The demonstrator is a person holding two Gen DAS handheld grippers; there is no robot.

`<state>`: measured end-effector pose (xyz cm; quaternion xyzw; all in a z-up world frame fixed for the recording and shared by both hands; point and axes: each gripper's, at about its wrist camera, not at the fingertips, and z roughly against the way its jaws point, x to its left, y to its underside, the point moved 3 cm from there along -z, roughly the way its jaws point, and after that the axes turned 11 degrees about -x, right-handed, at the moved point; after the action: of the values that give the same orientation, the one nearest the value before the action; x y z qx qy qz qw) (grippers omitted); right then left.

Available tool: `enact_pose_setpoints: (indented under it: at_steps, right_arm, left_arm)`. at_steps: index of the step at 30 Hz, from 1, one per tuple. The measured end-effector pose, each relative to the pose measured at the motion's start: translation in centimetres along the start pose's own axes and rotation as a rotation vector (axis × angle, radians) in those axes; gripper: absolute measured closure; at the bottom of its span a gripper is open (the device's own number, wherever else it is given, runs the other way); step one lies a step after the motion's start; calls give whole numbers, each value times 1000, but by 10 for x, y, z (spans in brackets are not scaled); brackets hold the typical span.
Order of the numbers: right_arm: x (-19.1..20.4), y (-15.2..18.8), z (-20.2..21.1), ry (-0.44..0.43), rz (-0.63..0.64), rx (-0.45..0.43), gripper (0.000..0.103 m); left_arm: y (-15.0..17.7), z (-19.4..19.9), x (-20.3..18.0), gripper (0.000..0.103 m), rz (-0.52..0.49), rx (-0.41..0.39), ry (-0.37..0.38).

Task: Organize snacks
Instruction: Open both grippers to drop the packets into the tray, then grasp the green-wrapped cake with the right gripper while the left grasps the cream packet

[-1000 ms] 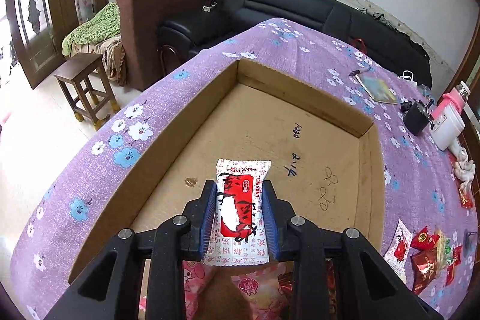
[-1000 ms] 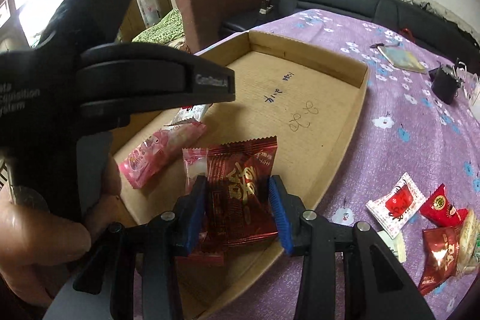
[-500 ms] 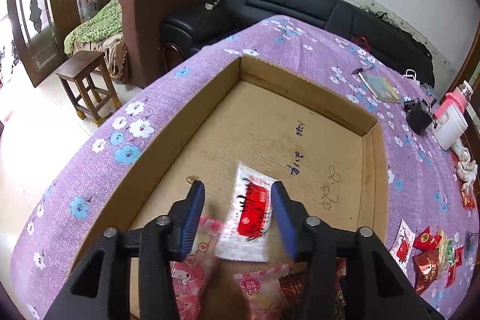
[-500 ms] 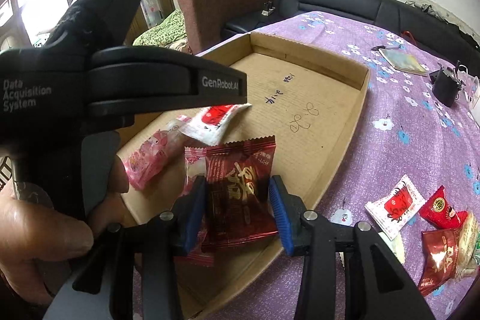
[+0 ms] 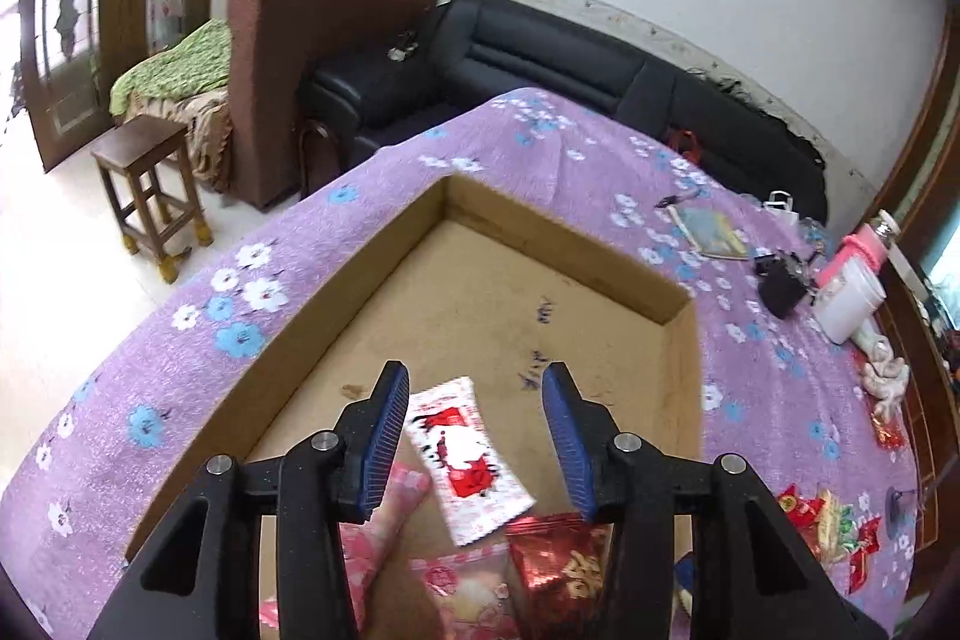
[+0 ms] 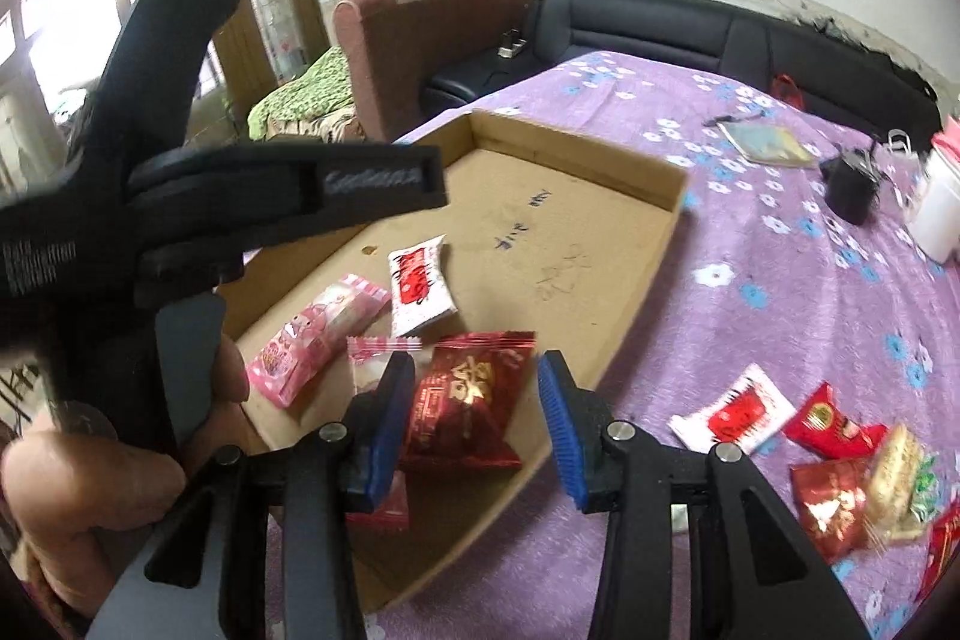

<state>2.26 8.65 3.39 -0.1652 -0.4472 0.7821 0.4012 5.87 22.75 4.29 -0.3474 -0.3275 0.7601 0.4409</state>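
Snacks are piling up in the near corner of the shallow brown cardboard tray [image 5: 336,304], which sits on the purple flowered tablecloth [image 5: 540,136].

Left gripper [image 5: 477,436] sits bottom centre of its view with the blue-padded jaws spread apart, holding nothing. Between them, lower down, the white-and-red flat snack packet [image 5: 465,451] lies on the tray floor, touching neither pad. Just below it at the bottom edge are a pink cartoon-print packet [image 5: 384,514] and a dark red foil packet [image 5: 561,556].

Right gripper [image 6: 477,430] is also spread wide, bottom centre of its frame. That dark red foil packet [image 6: 465,400] rests inside the tray between the jaws, up against the left pad; there's a clear gap on the right, so it's not clamped. The white-and-red packet [image 6: 417,283] and the pink one [image 6: 318,340] sit just beyond it, mid-left.

Lower right of the right wrist view, a bunch of loose wrapped snacks [image 6: 840,466] lie on the cloth outside the tray.
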Motion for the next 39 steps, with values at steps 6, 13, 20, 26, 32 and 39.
enact_pose_setpoints:
  at_steps: [6,13,20,26,32,39]
  right_arm:
    - [-22,-5,36,32,-40,-31,61]
    - [-84,9,87,97,-137,-54,59]
    - [-140,53,117,140,-209,4,57]
    - [-139,88,105,97,-131,126,57]
    - [-128,102,93,152,-10,164,70]
    - [-162,98,99,212,-156,47,79]
  left_arm:
    - [4,4,-18,53,-57,0,45]
    - [11,11,-42,54,-128,-8,123]
    - [30,21,-85,54,-243,48,312]
    - [44,26,-109,54,-309,104,410]
    - [50,21,-111,54,-311,141,423]
    - [59,23,-119,54,-351,168,460]
